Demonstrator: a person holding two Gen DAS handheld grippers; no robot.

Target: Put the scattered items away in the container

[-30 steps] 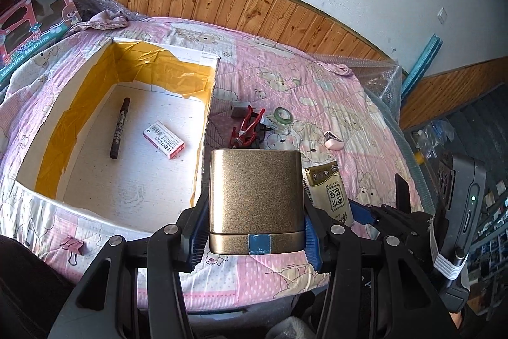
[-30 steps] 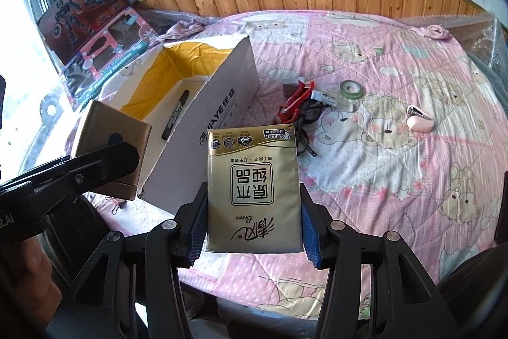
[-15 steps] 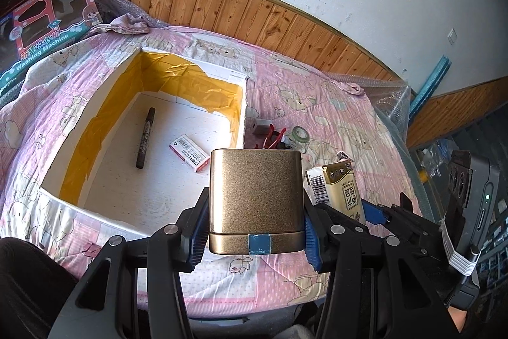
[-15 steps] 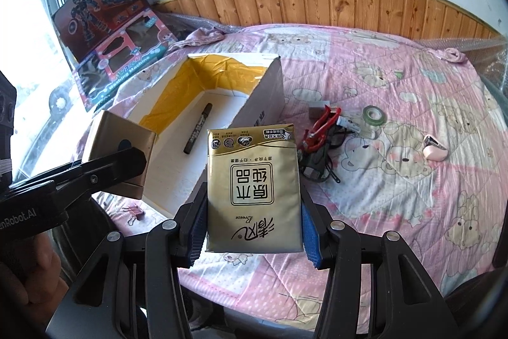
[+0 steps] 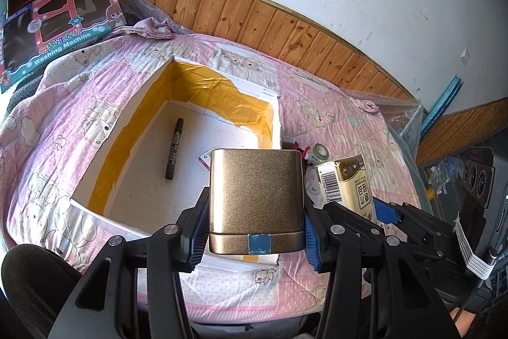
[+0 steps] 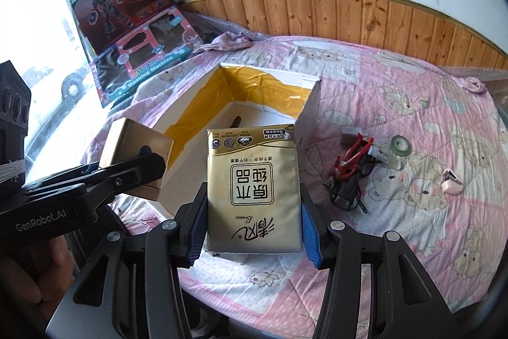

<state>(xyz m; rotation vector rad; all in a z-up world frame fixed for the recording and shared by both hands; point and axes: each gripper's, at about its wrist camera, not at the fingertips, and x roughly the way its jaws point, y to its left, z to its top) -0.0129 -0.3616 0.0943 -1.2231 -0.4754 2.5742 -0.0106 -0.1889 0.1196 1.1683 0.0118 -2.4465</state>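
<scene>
Left hand-held gripper (image 5: 254, 231), clamped on a gold tin (image 5: 254, 199), has moved over the near edge of the open cardboard box (image 5: 276, 116); right hand-held gripper (image 6: 252, 231), gripping a tissue pack (image 6: 254, 189), followed. Both releases look imminent.

Open box on the bed, loose items to its right

A marker (image 5: 173, 149) lies in the box (image 5: 95, 177); right of the box, on the quilt (image 6: 412, 104), lie pliers (image 6: 349, 159), a tape roll (image 6: 400, 145) and an earbud case (image 6: 451, 186) farthest right.
</scene>
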